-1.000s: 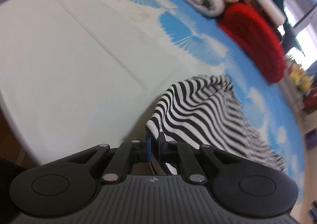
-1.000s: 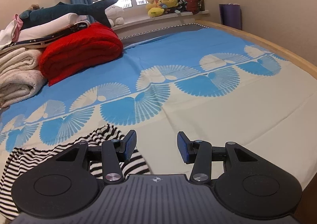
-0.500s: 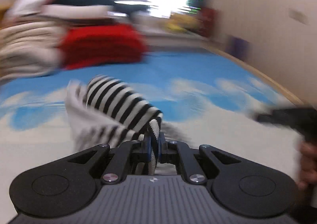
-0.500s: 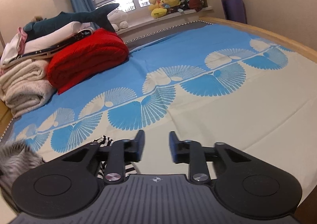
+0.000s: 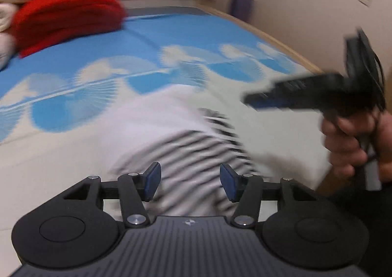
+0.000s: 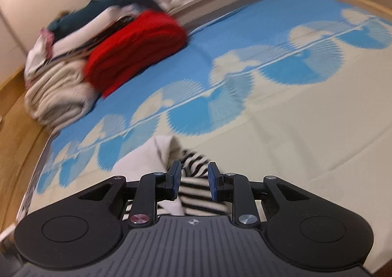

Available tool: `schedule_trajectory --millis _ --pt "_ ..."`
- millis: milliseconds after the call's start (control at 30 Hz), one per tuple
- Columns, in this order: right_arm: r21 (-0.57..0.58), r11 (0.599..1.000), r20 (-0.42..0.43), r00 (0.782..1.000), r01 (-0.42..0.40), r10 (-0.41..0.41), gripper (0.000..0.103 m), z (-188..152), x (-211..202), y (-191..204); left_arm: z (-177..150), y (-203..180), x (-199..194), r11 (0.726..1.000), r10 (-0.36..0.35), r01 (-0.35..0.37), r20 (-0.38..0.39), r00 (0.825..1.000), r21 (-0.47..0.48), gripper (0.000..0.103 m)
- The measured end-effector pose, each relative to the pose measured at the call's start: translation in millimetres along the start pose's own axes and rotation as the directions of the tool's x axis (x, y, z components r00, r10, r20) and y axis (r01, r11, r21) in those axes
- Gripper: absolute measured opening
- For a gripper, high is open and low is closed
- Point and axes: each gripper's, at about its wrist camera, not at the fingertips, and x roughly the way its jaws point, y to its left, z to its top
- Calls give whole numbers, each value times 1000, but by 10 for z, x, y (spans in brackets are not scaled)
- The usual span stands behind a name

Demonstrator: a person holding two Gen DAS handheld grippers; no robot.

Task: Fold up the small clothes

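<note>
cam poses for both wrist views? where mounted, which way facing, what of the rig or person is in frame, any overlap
Left wrist: sits on the left gripper, jaws open, angled down the bed at the striped garment; the person's hand holding the right gripper shows at right.
Right wrist: sits on the right gripper, angled down at the striped garment, cloth between its jaws; no hand visible.
Shared: the garment, blue-and-cream bedsheet, red folded blanket, window end of the room.

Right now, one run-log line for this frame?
step: folding striped garment | left tongs: just opened, nothing between pads | right tongs: part-closed over garment, grip unclear | surface: bed sheet
</note>
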Motion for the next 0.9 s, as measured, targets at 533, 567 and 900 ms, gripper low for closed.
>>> schedule_trajectory --millis 533,567,900 --pt "-4 998 -139 988 69 -69 43 -43 870 371 -417 742 379 807 -131 62 -75 989 -588 84" --pt "-8 997 -140 987 78 -78 43 -48 892 376 -420 733 426 793 -137 62 -79 987 -606 84" --pt "17 1000 -70 997 23 -22 0 -3 840 372 -456 748 645 820 -126 10 -164 978 -572 92"
